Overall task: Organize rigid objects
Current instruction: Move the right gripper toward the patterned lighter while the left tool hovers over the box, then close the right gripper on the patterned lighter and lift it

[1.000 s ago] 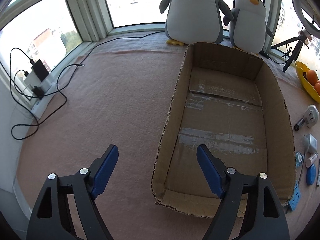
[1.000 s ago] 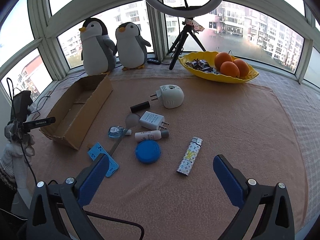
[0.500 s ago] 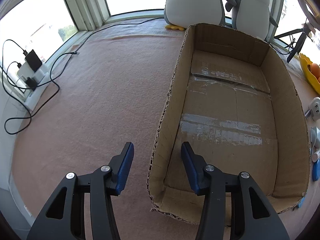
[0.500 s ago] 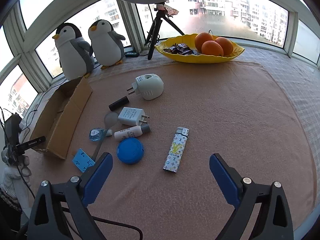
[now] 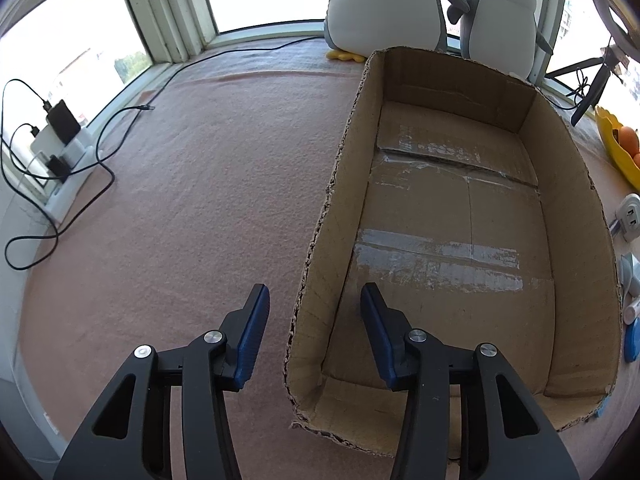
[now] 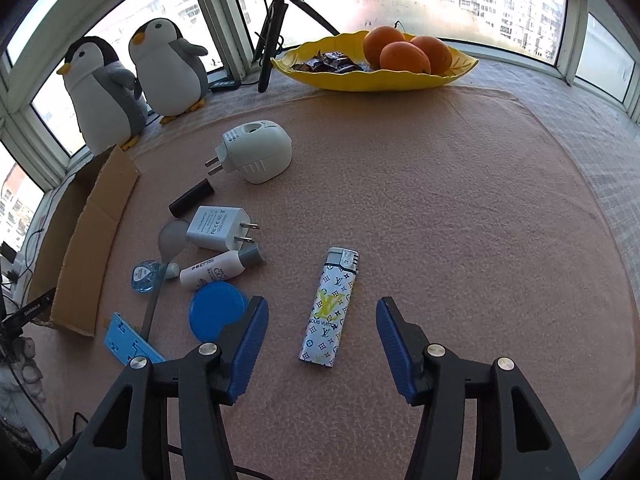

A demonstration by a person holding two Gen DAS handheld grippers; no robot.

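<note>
Straddling the cardboard box [image 5: 460, 240] side wall, left gripper [image 5: 312, 316] released — clenching could buckle or drag it. Right gripper [image 6: 320, 332] released over the patterned lighter [image 6: 330, 306] on the counter [image 6: 440, 200]; an off-centre pinch may skid it.

My left claw [image 5: 312, 312] straddles the near left wall of the cardboard box [image 5: 448, 240], one finger outside, one inside. Two penguin toys [image 5: 424, 4] stand behind the box's far end. My right claw [image 6: 320, 320] hangs over the bench [image 6: 440, 208] with the lighter [image 6: 330, 306] between its fingers. Left of the lighter lie a round lid [image 6: 216, 310], a small tube [image 6: 218, 270], a charger plug [image 6: 220, 227] and, farther back, a plug-in device [image 6: 256, 150]. The fruit tray [image 6: 376, 74] sits at the back with three oranges [image 6: 404, 54] on it.
</note>
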